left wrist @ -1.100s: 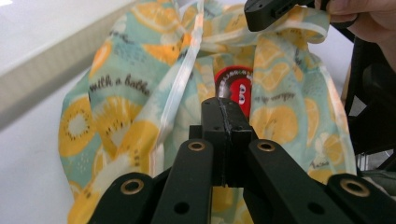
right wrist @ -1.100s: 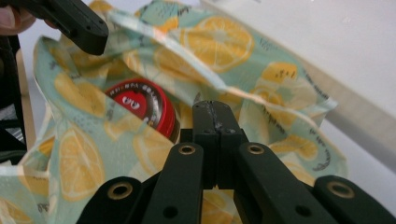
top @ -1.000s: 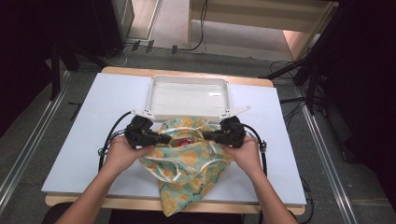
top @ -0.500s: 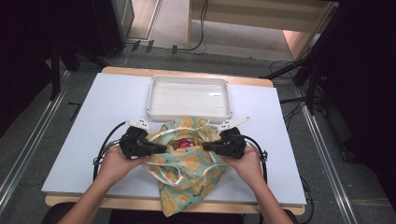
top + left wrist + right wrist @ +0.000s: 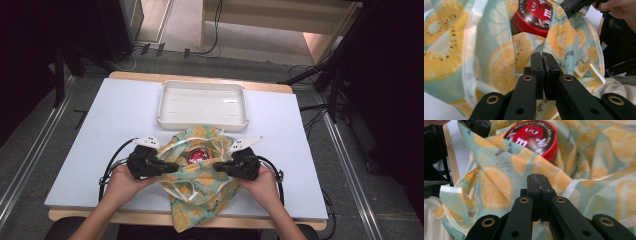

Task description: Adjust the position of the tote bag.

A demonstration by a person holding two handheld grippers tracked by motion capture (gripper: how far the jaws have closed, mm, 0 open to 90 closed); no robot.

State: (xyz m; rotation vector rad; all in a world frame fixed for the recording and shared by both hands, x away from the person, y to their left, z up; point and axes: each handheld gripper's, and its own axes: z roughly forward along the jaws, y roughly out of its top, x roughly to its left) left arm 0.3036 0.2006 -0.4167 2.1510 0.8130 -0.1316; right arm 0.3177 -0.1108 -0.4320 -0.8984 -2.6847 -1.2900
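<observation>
A cloth bag (image 5: 200, 197) printed with lemon and kiwi slices lies on the white table between my two grippers. Inside its open mouth sits a round red tin (image 5: 198, 155) with a cartoon candy face on the lid (image 5: 535, 13) (image 5: 534, 136). My left gripper (image 5: 167, 167) (image 5: 542, 56) is shut on the bag's left edge (image 5: 499, 67). My right gripper (image 5: 220, 167) (image 5: 537, 178) is shut on the right edge (image 5: 496, 187). Together they hold the mouth spread around the tin. Each gripper view shows the opposite gripper's tip (image 5: 574, 6) (image 5: 475, 126) beyond the tin.
An empty white tray (image 5: 202, 121) stands just behind the bag at the table's middle back. The bag's lower end hangs over the table's near edge (image 5: 125, 215). Cables trail from both grippers beside the person's hands.
Both hands have drawn back toward the person and a little lower. The bag and tin came with them, opening a small gap to the tray. The jaws stay shut.
</observation>
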